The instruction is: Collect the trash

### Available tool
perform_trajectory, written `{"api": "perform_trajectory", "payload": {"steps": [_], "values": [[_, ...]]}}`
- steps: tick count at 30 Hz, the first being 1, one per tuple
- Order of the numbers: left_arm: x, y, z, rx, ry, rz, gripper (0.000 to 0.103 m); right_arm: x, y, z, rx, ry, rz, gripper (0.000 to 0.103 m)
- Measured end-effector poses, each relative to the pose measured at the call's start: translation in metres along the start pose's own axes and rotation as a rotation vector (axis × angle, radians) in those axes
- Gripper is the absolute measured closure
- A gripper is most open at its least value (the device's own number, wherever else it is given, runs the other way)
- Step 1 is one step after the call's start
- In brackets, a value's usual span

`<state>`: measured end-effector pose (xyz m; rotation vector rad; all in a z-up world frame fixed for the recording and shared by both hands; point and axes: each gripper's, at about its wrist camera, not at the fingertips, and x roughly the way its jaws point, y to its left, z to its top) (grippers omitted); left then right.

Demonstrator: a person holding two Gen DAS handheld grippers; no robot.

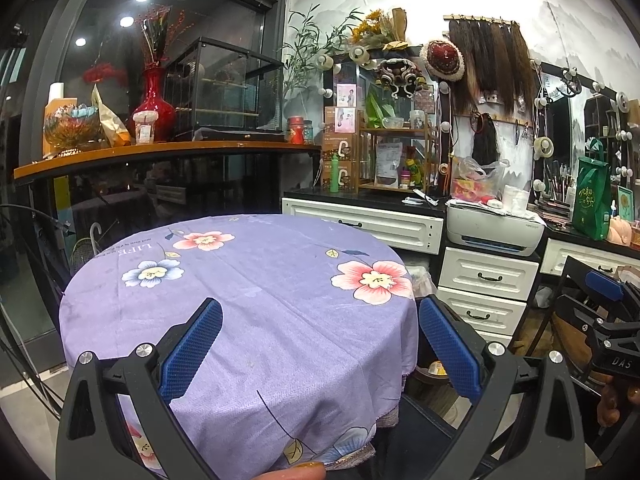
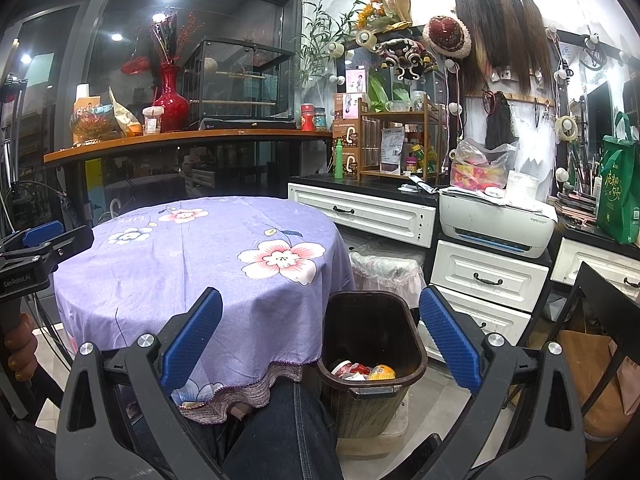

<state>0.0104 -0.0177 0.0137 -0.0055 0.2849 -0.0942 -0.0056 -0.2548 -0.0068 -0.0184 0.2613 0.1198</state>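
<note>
Both grippers, left gripper [image 1: 320, 354] and right gripper [image 2: 320, 344], gape wide, holding nothing. Collected wrappers [image 2: 362, 371] sit inside the dark brown plastic bin [image 2: 416, 354] beside the purple floral tablecloth [image 2: 192, 256]; they're probably light and crinkly, so pinch an edge.

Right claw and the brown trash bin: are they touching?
Apart. The right wrist view shows the right claw open and empty, hanging above the brown trash bin, with floor and drawers showing between its fingers and the rim.
</note>
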Motion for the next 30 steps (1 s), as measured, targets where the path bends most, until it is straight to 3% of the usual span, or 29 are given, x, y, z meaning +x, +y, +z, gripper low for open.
{"api": "perform_trajectory", "payload": {"steps": [30], "values": [[0.0007,-0.0014,0.0035,0.01,-0.006,-0.004,0.005,0.0011,0.0,0.0026,-0.002,0.001,-0.001,0.006]]}}
